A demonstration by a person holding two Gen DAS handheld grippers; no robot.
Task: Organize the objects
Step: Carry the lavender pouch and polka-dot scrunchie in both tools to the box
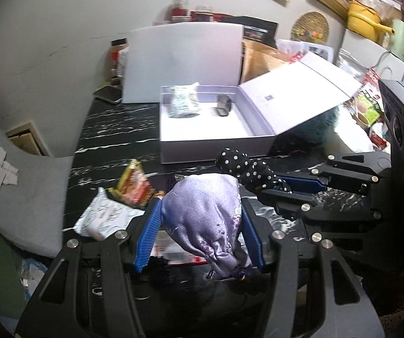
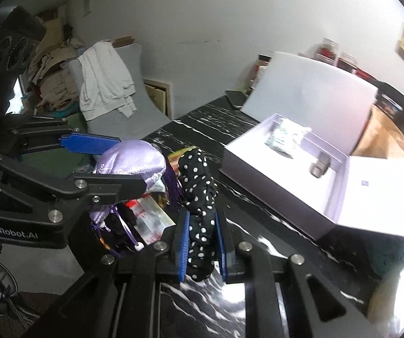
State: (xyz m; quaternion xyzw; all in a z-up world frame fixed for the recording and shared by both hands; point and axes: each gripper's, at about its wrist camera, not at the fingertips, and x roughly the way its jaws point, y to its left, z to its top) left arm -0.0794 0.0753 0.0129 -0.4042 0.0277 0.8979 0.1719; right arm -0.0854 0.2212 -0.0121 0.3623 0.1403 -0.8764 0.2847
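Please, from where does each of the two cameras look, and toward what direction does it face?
Left wrist view: sits on the left gripper, looks forward and down past its jaws, shut on the lilac satin pouch, toward the open white box; the right gripper shows at right.
Right wrist view: sits on the right gripper, jaws shut on the polka-dot fabric piece, facing the same box; the left gripper shows at left.
Shared: both grippers, both held items, the box, the black marble table.

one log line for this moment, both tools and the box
left tool: shut on lilac satin pouch | right tool: shut on polka-dot fabric piece | open white box: holds a packet, a small dark item
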